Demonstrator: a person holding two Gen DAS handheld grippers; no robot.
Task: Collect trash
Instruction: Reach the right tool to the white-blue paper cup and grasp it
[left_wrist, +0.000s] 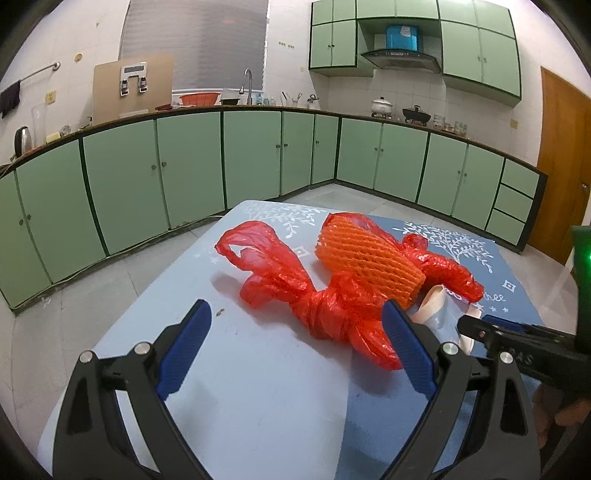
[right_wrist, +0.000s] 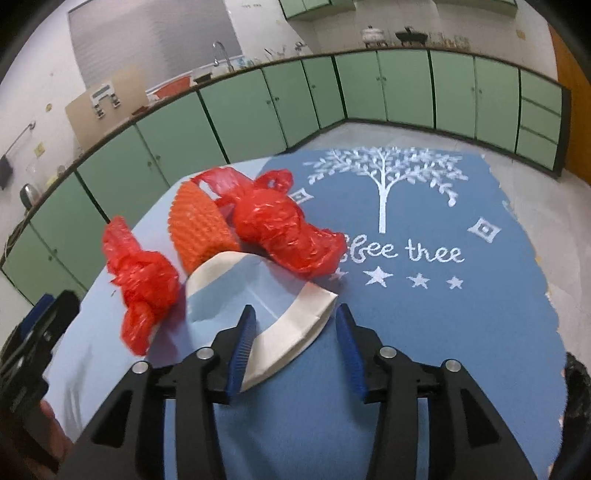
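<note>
A knotted red plastic bag (left_wrist: 325, 306) (right_wrist: 144, 280) lies on the blue table (left_wrist: 258, 387) (right_wrist: 443, 332). An orange foam fruit net (left_wrist: 365, 254) (right_wrist: 199, 229) lies against it, with a second crumpled red bag (right_wrist: 284, 232) (left_wrist: 450, 273) beside. A white curved paper strip (right_wrist: 288, 332) (left_wrist: 432, 299) lies in front of them. My left gripper (left_wrist: 295, 332) is open, its fingertips on either side of the knotted bag's near end. My right gripper (right_wrist: 295, 325) is open, its fingers straddling the near part of the paper strip; it also shows in the left wrist view (left_wrist: 476, 328).
The table carries a blue cloth with a white tree print (right_wrist: 384, 184). Green base cabinets (left_wrist: 184, 166) run around the room behind, with a sink (left_wrist: 247, 88) and pots on the counter. A brown door (left_wrist: 561, 166) stands at the right. Grey floor surrounds the table.
</note>
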